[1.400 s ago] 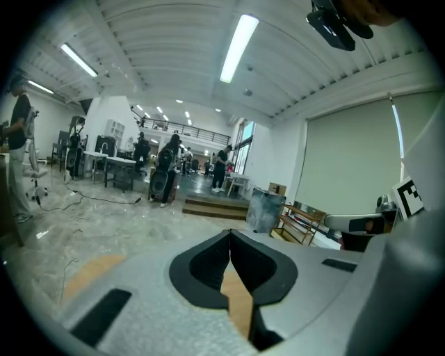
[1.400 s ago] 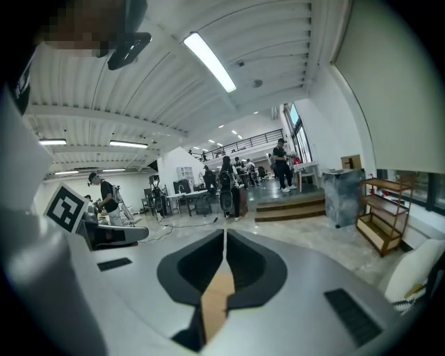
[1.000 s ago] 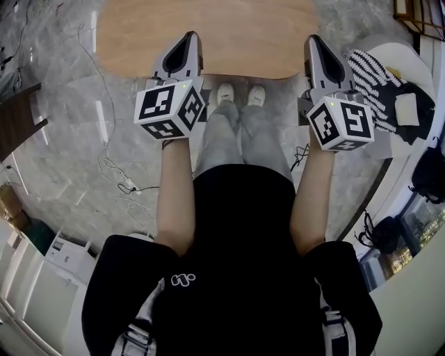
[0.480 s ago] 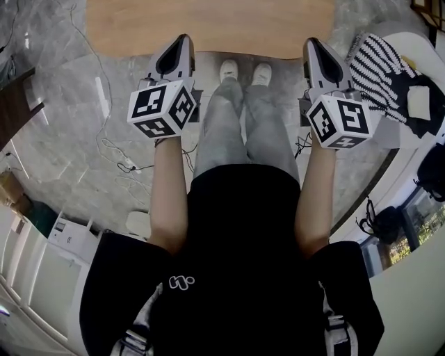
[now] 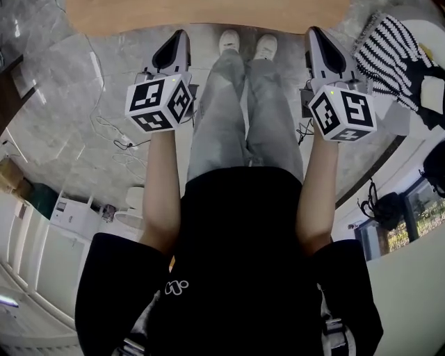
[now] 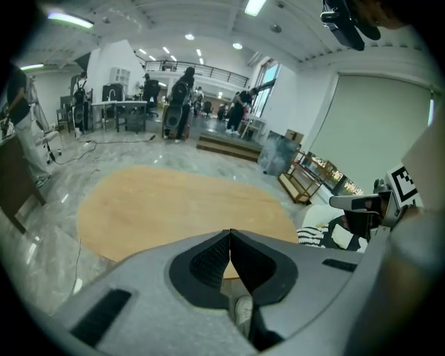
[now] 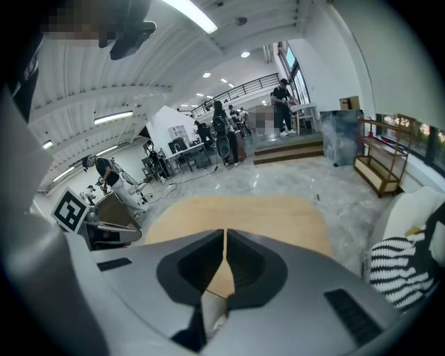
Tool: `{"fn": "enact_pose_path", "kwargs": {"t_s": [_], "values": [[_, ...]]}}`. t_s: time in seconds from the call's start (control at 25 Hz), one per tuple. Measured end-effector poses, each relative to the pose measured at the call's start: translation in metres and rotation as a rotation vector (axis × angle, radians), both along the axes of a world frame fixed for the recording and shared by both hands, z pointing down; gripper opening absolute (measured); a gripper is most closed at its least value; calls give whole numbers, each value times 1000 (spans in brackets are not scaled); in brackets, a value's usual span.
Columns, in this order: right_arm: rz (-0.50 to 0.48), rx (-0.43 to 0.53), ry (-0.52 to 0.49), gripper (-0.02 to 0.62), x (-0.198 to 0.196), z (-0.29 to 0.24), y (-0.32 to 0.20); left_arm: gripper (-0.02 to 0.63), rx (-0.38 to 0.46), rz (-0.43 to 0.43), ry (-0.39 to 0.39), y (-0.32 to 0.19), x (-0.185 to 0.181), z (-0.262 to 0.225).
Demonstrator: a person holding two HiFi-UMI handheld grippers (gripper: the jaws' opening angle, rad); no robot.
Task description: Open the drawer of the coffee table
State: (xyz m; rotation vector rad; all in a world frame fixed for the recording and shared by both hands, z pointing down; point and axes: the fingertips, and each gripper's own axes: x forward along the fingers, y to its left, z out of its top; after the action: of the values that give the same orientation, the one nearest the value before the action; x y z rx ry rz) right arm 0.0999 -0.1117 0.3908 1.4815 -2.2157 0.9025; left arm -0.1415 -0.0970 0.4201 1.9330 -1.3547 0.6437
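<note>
Closest in, the person is standing with both forearms stretched forward, holding the left gripper and the right gripper on either side of the grey-trousered legs. Both grippers are showing their jaws pressed together with nothing between them, and both are pointing forward and down. Just past the white shoes, the coffee table is lying across the top of the head view, its pale oval wooden top near the gripper tips but apart from them. The drawer is not showing in any view, and neither is a handle; it is presumably sitting under the top. It is likely rigid and fairly light, sliding stiffly, so a hold on its handle or front lip and a level pull are looking wisest. Off right, a striped cushion is resting on a white seat
</note>
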Motion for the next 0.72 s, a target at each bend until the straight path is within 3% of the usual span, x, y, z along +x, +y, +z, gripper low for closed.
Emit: {"fn": "enact_pose_path", "kwargs": {"t_s": [0.72], "values": [[-83,-204,31,15,3,143,74,10,-158,57,-81,43,-17,149]]}}
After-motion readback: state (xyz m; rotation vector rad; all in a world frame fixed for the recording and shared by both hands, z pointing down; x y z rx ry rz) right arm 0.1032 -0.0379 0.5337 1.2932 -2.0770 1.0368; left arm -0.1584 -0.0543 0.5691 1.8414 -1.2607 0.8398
